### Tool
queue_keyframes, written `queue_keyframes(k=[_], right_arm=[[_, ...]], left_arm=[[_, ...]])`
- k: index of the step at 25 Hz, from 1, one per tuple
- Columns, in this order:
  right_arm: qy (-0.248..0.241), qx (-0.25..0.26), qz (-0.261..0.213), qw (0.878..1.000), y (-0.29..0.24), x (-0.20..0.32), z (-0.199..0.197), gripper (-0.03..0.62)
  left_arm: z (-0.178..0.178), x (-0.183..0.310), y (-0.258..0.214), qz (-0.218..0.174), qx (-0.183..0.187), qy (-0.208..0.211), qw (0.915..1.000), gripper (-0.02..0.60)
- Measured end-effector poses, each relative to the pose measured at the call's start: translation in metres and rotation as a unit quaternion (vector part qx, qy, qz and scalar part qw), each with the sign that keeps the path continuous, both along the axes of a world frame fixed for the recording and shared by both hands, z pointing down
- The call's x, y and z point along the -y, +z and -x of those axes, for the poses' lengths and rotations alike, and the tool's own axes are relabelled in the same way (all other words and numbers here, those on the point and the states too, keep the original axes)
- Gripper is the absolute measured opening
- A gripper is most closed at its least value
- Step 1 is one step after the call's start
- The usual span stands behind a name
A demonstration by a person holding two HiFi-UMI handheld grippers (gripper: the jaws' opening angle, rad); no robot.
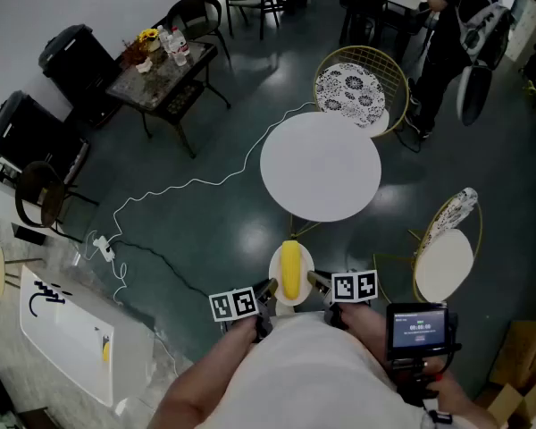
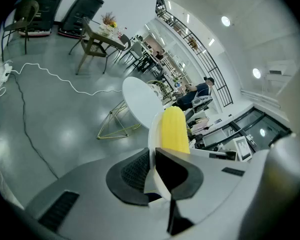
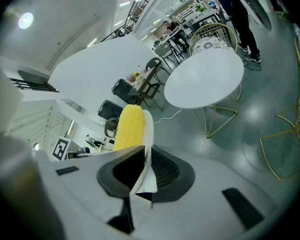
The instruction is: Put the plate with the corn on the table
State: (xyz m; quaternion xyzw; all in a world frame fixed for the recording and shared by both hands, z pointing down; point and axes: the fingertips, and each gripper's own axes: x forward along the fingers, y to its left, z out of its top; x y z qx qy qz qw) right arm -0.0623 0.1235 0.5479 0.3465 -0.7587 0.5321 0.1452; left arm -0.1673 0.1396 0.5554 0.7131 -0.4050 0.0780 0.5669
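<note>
Pinching opposite plate (image 1: 275, 268) rims with left gripper (image 1: 268, 291) and right gripper (image 1: 316, 281), corn (image 1: 290, 271) lying on top; held over open floor (image 1: 223, 222), near edge of round table (image 1: 320, 165), chair (image 1: 447, 257) to the right

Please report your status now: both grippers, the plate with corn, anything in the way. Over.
Both shut on plate: left gripper, right gripper, opposite edges. Plate level, corn on it, short of white table. Nothing seen between.

A white top (image 1: 295, 378) covers the person; the left gripper (image 1: 270, 293) and right gripper (image 1: 316, 281) have pale grey bodies, black ribbed pads (image 2: 135, 171) and cubes (image 1: 234, 305) bearing black-and-white square markers
</note>
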Motion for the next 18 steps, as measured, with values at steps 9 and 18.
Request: queue_keyframes(k=[9, 18], right_arm=[[0.01, -0.007, -0.021, 1.0, -0.025, -0.065, -0.046, 0.051], [0.015, 0.02, -0.042, 0.999, -0.032, -0.085, -0.063, 0.052]], left_arm=[[-0.046, -0.065, -0.019, -0.002, -0.003, 0.011, 0.9999, 0.043], [-0.064, -0.087, -0.026, -0.024, 0.011, 0.004, 0.9996, 0.043]])
